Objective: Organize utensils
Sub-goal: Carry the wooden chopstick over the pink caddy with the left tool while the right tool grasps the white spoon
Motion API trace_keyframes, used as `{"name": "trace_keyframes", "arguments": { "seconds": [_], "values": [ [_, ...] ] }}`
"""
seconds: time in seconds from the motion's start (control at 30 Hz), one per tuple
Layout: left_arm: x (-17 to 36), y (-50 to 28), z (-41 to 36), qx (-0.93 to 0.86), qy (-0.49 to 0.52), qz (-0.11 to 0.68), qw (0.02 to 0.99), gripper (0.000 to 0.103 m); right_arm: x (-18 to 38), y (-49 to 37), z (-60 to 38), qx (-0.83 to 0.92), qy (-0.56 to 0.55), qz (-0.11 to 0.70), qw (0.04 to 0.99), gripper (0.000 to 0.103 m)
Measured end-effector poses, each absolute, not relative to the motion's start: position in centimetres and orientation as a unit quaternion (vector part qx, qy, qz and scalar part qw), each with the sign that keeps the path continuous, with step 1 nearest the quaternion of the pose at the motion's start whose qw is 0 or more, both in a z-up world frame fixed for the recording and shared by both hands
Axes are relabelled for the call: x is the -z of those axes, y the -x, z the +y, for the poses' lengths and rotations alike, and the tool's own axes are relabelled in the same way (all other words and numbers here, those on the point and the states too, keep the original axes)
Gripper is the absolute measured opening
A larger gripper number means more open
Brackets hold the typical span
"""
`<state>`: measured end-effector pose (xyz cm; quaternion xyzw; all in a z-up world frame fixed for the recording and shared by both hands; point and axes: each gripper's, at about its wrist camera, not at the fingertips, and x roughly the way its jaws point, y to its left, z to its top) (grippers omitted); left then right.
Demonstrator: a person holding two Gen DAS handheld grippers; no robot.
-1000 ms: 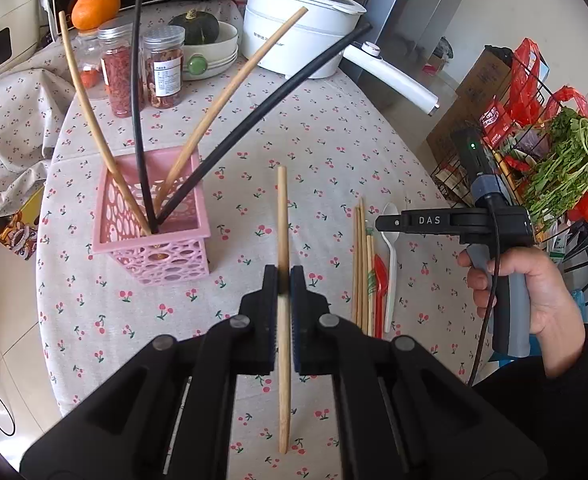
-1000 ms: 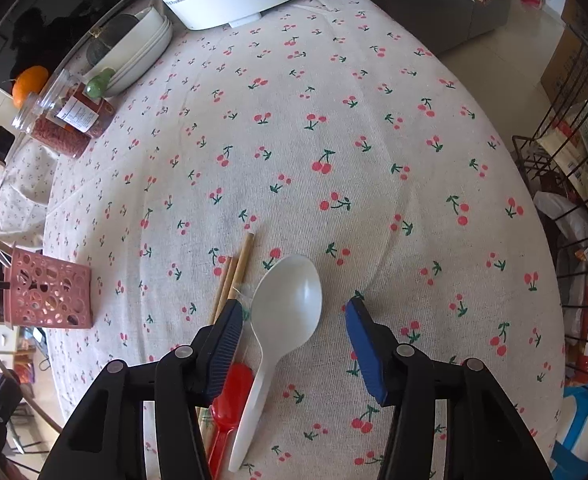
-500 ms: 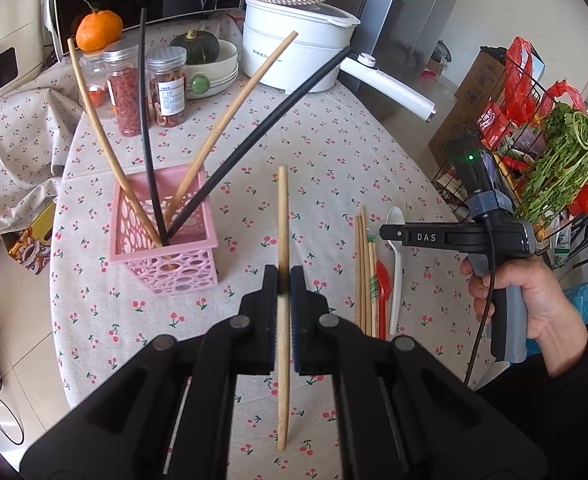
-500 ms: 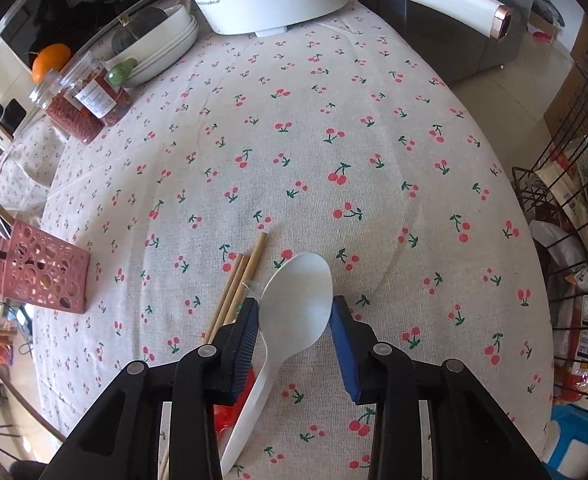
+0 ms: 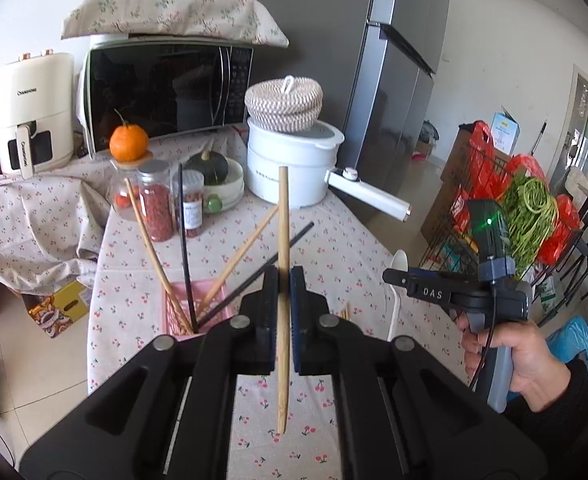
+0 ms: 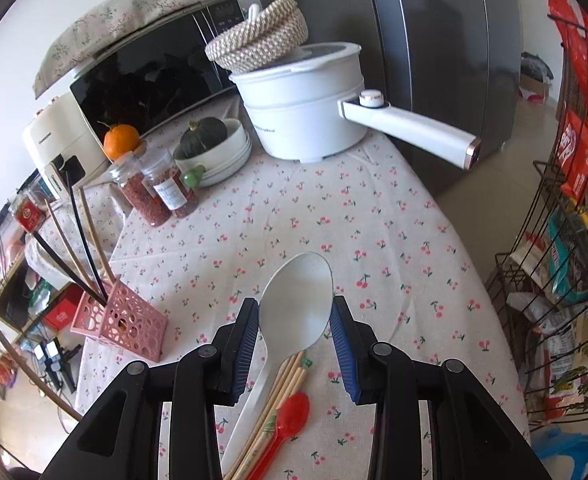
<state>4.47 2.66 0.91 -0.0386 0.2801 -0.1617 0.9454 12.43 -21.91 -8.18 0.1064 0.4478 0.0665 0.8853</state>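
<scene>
— Here, our left gripper (image 5: 284, 280) pinches a wooden chopstick (image 5: 282, 280) upright above the pink basket (image 6: 120, 322) near the table's left edge.

— Our right gripper (image 6: 295, 316) clasps the white spoon (image 6: 295, 304) by its bowl; we'd lower each end-first, slowly.

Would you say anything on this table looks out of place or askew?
Yes: the pink basket sits tilted, its chopsticks splaying in different directions. Loose chopsticks and a red spoon lie unsorted.
</scene>
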Motion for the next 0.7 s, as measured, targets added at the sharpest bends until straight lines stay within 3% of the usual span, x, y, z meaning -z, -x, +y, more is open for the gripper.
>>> {"name": "trace_keyframes", "arguments": {
  "seconds": [0.3,0.7],
  "values": [
    [-4.2,-3.7,6.3,0.097,0.071,0.135,0.984,0.006,6.2,-11.8,-20.8,-0.080,-0.103,0.404,0.905,0.037],
    [-2.1,-6.6,8.6,0.043,0.124,0.115,0.985,0.006,6.1,-11.5,-20.0,-0.084,-0.093,0.400,0.908,0.037]
  ]
}}
